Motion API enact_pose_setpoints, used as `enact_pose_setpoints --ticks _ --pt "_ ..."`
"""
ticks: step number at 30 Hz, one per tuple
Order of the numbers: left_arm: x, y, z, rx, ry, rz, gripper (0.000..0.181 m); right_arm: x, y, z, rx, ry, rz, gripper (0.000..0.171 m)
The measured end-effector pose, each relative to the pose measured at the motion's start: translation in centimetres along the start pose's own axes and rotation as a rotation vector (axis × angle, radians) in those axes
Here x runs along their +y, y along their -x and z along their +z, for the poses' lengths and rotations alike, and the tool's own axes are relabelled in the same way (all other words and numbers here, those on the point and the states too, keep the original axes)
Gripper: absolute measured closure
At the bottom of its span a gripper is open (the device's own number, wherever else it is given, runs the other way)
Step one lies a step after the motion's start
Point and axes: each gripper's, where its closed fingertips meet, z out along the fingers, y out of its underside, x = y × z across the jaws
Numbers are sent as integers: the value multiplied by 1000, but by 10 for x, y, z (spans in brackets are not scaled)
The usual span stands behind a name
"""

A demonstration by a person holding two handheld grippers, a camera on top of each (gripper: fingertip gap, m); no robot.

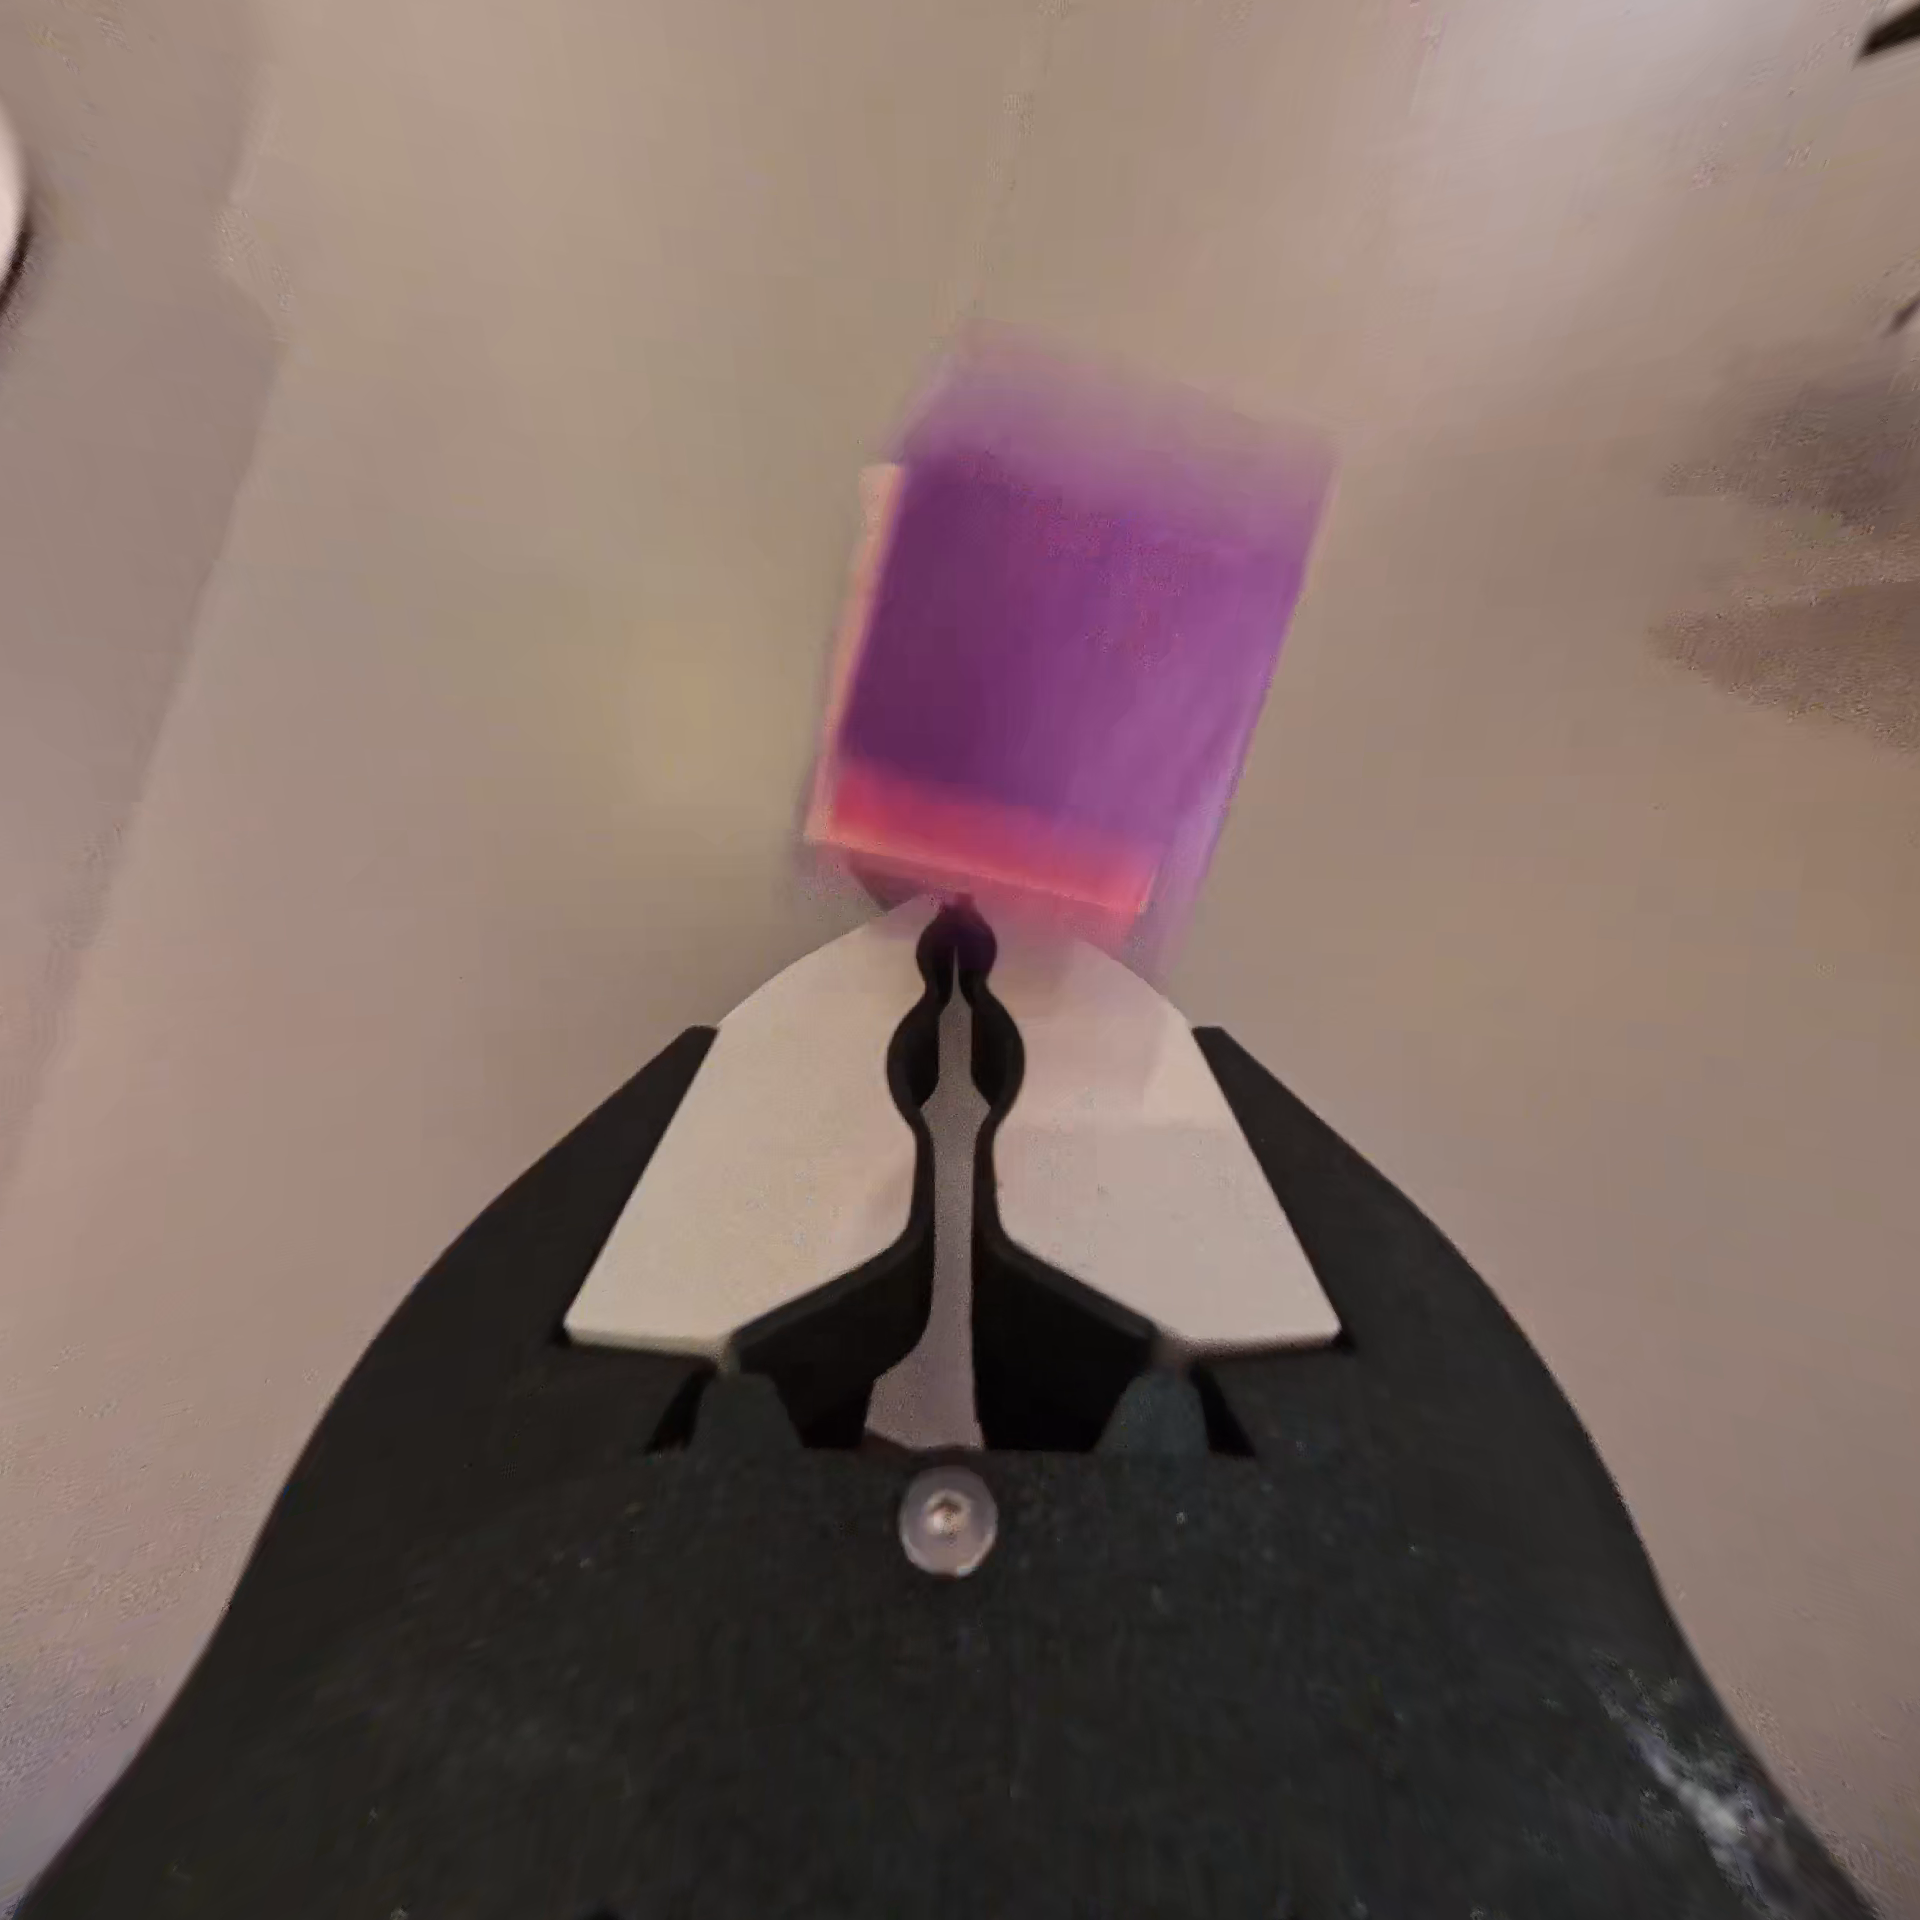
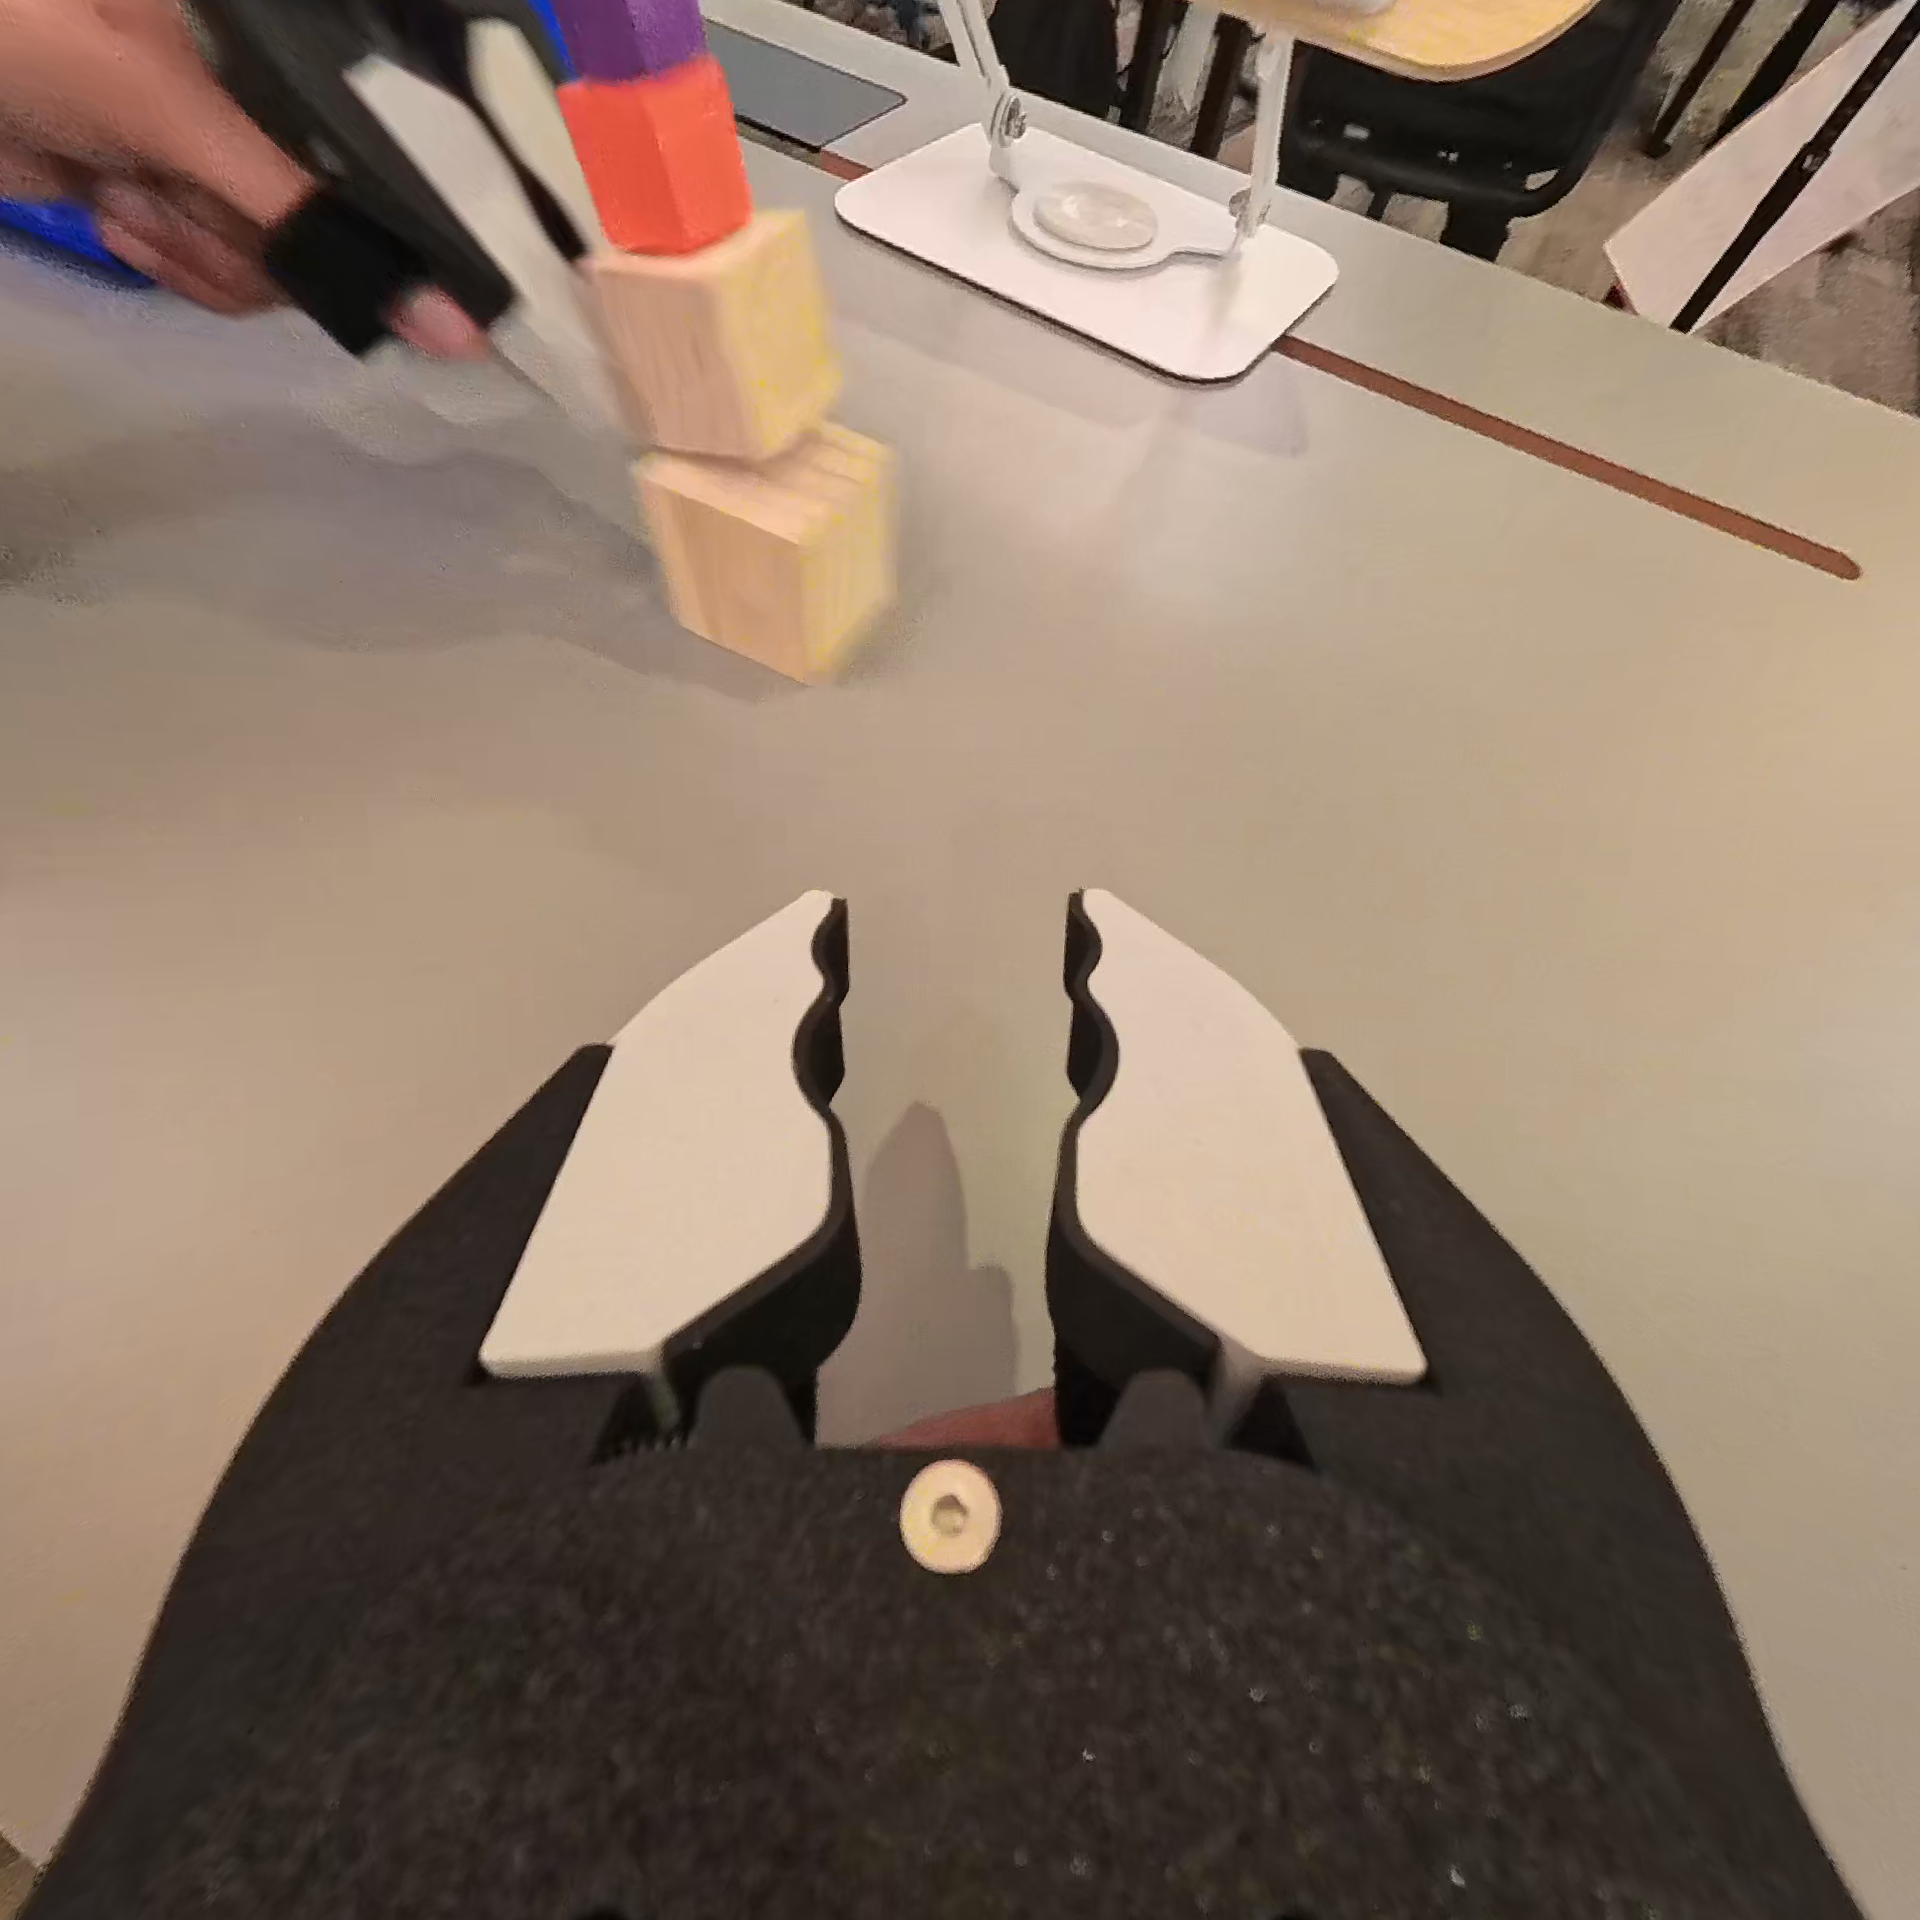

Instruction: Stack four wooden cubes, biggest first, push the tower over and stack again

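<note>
Currently: four-cube tower [image 2: 727, 343] on tabletop [image 2: 1143, 727], tilting; left hand-held gripper [image 1: 956, 935] closed, empty, pushing it. Right hand-held gripper [image 2: 956, 914] open, empty. Restack likely remains.

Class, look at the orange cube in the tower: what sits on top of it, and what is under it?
On the orange cube sits a purple cube, its top cut off by the frame. Under it come two plain wooden cubes, the lowest on the table.

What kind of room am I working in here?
Probably an office or meeting room: a wide grey table carrying a white stand, with dark chair legs and a pale wooden seat behind it.
</note>
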Motion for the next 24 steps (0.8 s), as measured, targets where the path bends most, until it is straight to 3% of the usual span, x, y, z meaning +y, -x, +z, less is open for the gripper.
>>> enact_pose_setpoints --ticks 2,3,4,6,10,17,24 --pt "-18 0 17 -82 30 66 181 0 -5 -4 15 -6 7 132" --pt "-5 18 15 -190 104 39 181 3 -8 -6 19 0 4 132" --pt "11 22 12 -195 132 -15 181 6 -13 -9 31 6 -5 131" --pt "34 16 -1 -182 58 -94 181 14 -30 -16 72 8 2 132" --pt "79 -10 -37 -305 -58 -212 181 29 -55 -25 98 32 89 131" --pt "94 -49 -103 -514 -495 -457 120 27 -51 -21 129 41 72 122" --pt "122 -61 -147 -869 -690 -490 103 21 -24 -14 153 45 136 115"
